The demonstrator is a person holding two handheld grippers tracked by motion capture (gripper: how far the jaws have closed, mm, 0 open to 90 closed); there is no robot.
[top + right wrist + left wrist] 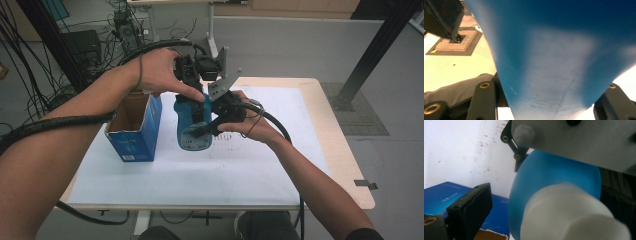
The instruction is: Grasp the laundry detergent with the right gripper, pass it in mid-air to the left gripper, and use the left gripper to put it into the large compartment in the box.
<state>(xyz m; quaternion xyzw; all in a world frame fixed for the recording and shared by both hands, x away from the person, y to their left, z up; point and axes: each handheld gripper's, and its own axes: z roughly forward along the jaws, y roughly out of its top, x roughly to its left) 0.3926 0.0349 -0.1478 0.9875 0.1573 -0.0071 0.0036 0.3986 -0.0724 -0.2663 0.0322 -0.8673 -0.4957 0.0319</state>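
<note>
Our right gripper (202, 131) clamps the blue bottle (192, 127); our left gripper (192, 82) at twelve o'clock grips its white cap (571, 215), box (135, 132) at nine.

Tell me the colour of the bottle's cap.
White, on the blue bottle; its cap shows best in the left gripper view.

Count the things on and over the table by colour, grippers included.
Blue: 2, the bottle and the open box
Black: 2, the left gripper and the right gripper
White: 1, the table sheet
Total: 5
</note>
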